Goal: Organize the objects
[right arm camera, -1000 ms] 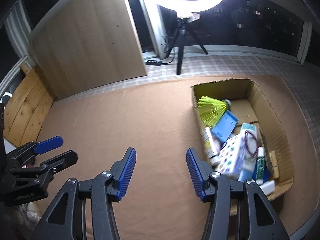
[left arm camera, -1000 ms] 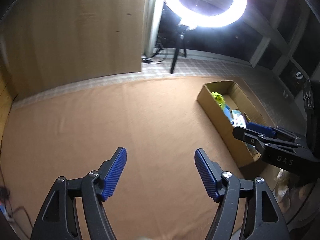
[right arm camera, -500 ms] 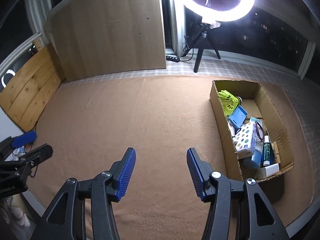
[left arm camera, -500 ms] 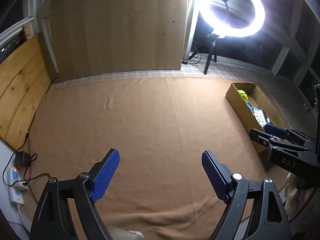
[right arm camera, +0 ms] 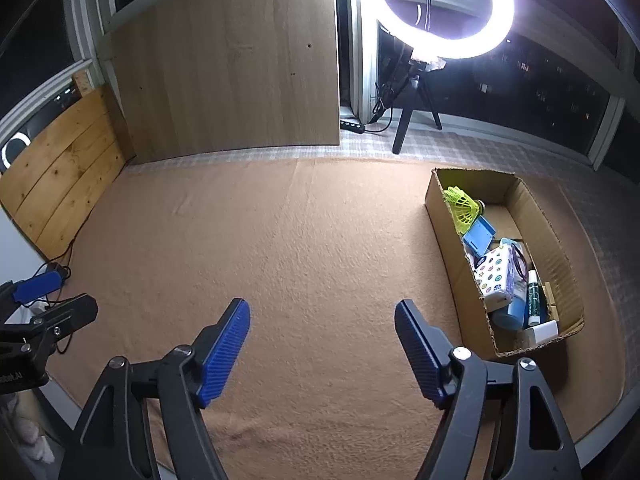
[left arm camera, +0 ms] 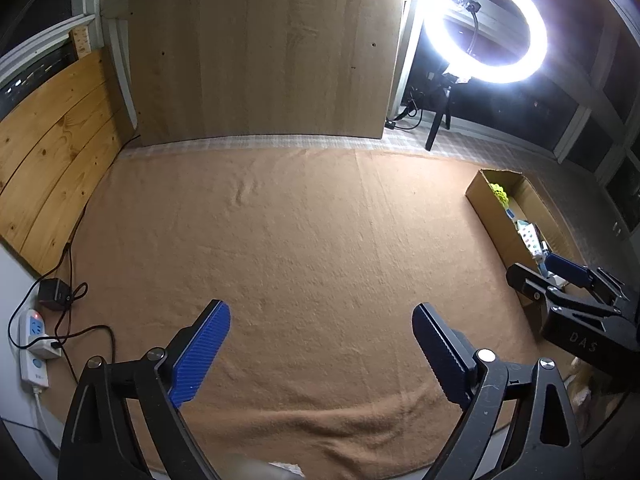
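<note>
Lit ring light (right arm camera: 446, 12) on tripod, wood panel (left arm camera: 260, 52) behind, pwr strip (left arm camera: 34, 344) at left edge

Each wrist view looks steeply down past its own fingers, from well above. Both share the brown blanket (left arm camera: 304, 240), cardboard box (right arm camera: 440, 208) beyond the right fingers, and ring light (left arm camera: 484, 26) ahead.

Black-framed left gripper (left arm camera: 321, 350) with silver screws, ribbed blue jaws.
</note>
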A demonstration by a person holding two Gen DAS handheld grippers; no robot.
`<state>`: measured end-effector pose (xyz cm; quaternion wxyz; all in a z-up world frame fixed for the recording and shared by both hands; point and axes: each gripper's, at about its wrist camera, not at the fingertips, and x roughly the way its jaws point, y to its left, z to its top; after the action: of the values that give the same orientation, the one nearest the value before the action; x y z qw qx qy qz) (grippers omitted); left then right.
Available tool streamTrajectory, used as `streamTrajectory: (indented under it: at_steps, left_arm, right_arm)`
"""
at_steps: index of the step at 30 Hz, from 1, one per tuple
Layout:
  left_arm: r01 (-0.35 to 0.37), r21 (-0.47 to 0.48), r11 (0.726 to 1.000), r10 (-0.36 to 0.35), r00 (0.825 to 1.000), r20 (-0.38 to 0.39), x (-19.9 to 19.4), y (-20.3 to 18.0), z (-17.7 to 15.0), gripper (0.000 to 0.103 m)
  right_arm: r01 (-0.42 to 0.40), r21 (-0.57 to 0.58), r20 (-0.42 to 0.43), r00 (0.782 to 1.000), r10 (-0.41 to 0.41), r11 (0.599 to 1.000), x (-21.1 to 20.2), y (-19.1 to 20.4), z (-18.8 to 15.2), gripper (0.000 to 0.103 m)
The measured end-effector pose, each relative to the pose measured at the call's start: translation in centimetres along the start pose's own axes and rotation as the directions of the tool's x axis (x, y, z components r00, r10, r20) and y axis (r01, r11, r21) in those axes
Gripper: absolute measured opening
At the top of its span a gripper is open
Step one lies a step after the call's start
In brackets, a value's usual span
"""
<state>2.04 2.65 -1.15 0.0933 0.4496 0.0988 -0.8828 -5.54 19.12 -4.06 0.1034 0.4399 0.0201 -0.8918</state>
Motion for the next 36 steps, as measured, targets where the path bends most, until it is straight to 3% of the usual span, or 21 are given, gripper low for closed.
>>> streamTrajectory:
  at_steps: [36]
  left_arm:
    - [-0.010, -0.010, 1.000, 0.010, 1.000, -0.017, 0.62, 0.01, -0.21, 0.099]
  right_arm:
    - [0.000, 0.005, -0.004, 1.000, 0.000, 1.000, -0.10, 0.51, -0.17, 0.076]
